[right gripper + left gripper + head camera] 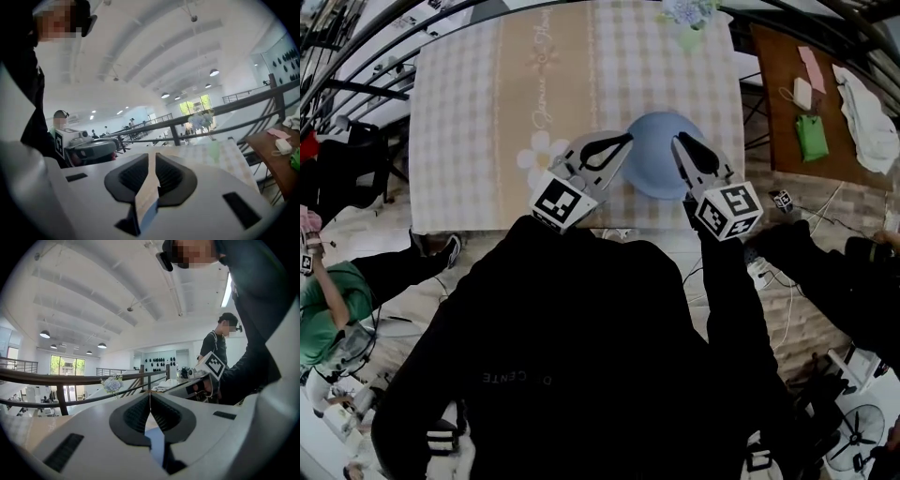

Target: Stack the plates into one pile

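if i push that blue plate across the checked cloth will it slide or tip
The blue plate looks rigid and smooth, so it would likely slide as one piece. It sits wide and shallow, so tipping seems unlikely. The checked tablecloth is fabric and may bunch ahead of a low push.

A bench [425,223] is covered by a beige checked tablecloth [469,94] printed with a daisy [541,155]. A vase of pale flowers [684,13] is set at its far edge. To the right, a brown side table [783,112] is loaded with a green bag [812,137], a pink item [812,67] and a white cloth [865,117]. 1 seated person in a green top [337,300] is seen at lower left, and a fan [853,436] at lower right. A dark railing [70,376] and ceiling lamps [45,334] are shown in the left gripper view.
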The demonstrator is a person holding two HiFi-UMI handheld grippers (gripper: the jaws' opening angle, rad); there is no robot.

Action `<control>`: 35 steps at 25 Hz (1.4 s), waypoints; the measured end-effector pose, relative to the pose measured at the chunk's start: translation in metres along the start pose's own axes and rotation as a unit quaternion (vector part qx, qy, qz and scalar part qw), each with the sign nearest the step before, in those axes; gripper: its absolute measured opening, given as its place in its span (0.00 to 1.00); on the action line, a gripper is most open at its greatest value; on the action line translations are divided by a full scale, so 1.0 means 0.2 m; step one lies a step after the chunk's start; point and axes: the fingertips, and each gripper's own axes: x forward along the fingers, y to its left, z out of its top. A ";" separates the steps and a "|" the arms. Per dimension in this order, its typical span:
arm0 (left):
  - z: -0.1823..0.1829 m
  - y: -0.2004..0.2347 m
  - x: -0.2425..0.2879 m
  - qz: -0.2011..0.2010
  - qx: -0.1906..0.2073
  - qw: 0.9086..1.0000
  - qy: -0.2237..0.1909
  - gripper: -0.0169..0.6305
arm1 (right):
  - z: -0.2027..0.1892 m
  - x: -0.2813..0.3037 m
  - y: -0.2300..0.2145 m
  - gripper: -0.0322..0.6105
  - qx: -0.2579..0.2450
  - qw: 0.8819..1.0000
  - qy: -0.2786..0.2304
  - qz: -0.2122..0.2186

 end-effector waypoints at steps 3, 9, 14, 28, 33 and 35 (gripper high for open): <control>0.08 0.01 -0.07 0.013 -0.002 1.000 -0.009 0.06 | 0.12 0.02 0.16 0.09 -0.030 0.999 -0.027 0.032; 0.21 0.07 -0.22 0.046 -0.003 0.999 -0.024 0.06 | 0.27 0.08 0.41 0.06 -0.070 0.992 -0.055 0.088; 0.26 0.11 -0.33 0.068 -0.001 0.997 -0.030 0.06 | 0.32 0.13 0.56 0.06 -0.090 0.987 -0.061 0.118; 0.27 0.13 -0.41 0.080 -0.007 0.996 -0.032 0.06 | 0.31 0.18 0.68 0.06 -0.125 0.981 -0.056 0.135; 0.28 0.13 -0.39 0.075 -0.006 0.996 -0.038 0.06 | 0.33 0.16 0.67 0.06 -0.124 0.983 -0.064 0.123; 0.28 0.13 -0.38 0.074 -0.008 0.997 -0.036 0.06 | 0.33 0.16 0.66 0.06 -0.124 0.983 -0.064 0.120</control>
